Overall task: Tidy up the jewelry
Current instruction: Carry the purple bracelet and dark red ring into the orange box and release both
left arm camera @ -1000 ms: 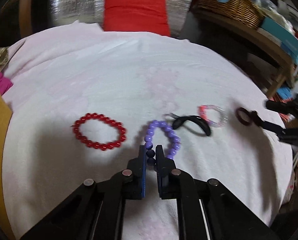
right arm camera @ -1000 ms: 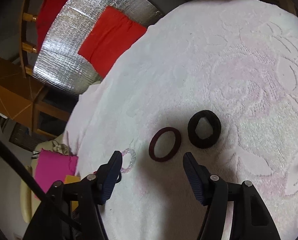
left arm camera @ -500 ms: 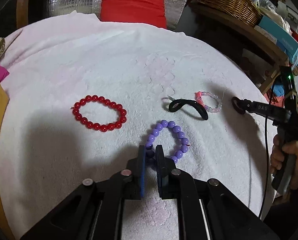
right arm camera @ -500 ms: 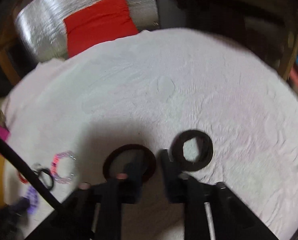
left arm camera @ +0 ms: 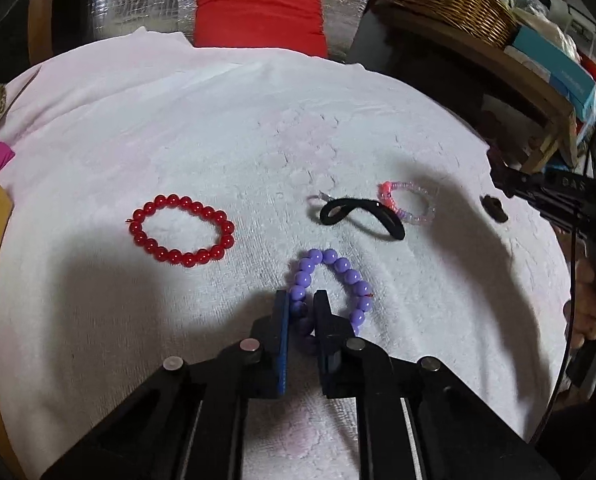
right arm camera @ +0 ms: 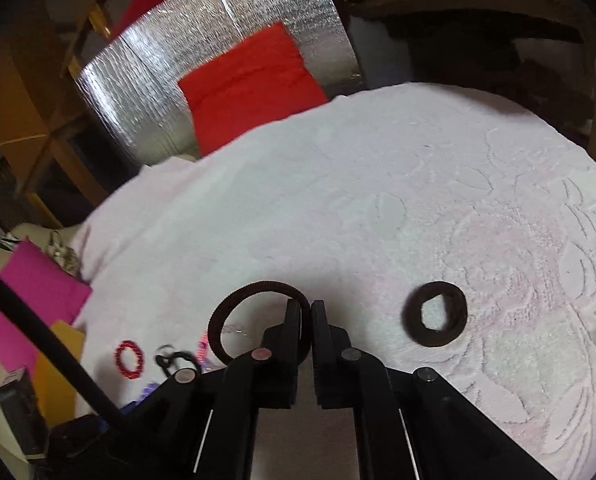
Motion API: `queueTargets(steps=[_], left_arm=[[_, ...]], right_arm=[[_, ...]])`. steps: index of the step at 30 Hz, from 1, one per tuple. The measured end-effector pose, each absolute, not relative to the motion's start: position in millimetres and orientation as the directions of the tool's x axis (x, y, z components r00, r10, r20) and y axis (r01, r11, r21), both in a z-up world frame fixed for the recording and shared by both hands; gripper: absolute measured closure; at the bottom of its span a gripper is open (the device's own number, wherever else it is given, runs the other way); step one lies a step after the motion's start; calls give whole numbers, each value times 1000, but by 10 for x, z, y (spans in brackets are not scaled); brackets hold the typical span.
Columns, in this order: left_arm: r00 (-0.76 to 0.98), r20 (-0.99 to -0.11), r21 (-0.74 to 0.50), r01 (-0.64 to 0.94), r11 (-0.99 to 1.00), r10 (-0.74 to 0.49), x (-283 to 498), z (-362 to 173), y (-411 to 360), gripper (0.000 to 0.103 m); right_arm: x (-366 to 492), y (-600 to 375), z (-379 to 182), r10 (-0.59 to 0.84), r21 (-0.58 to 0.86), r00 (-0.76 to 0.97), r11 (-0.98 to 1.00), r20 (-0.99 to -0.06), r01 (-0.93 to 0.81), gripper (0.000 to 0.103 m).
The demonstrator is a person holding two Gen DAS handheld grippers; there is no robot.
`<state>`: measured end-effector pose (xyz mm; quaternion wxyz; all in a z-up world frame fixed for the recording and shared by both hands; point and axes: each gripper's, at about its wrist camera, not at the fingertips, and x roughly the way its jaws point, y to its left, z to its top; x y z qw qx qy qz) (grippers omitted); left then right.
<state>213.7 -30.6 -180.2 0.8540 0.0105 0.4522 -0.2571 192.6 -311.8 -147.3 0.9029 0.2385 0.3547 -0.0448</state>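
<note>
Left claw [left arm camera: 301,305] clenching the purple bead bracelet [left arm camera: 340,276], red bracelet [left arm camera: 181,230] lying off to its left, right claw [right arm camera: 305,309] gripping the dark hair band [right arm camera: 233,304], black scrunchie [right arm camera: 436,314] sitting to its right

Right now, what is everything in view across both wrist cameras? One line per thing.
Red bead bracelet: 1, red, lying on the towel, left of the others.
Purple bead bracelet: 1, purple, pinched in the left gripper.
Black twisted band: 1, black, centre of the towel.
Pink and clear bead bracelet: 1, partly under the black band's right end.
Thin dark maroon elastic band: 1, pinched in the right gripper.
Thick dark fabric band: 1, lying on the towel to the right.
Pale pink embossed towel: 1, covers the surface.
Red cushion: 1, behind, against silver foil.
Wicker basket: 1, shelf, upper right.
Left gripper: shut on beads.
Right gripper: shut on band.
</note>
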Motion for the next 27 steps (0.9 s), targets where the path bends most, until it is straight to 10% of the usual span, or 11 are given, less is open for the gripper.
queueTargets(steps=[27], left_arm=[[730, -602, -152, 295, 943, -325, 1663, -1044, 186, 94]], right_arm=[[1716, -2125, -1261, 262, 403, 796, 915, -546, -24, 97]])
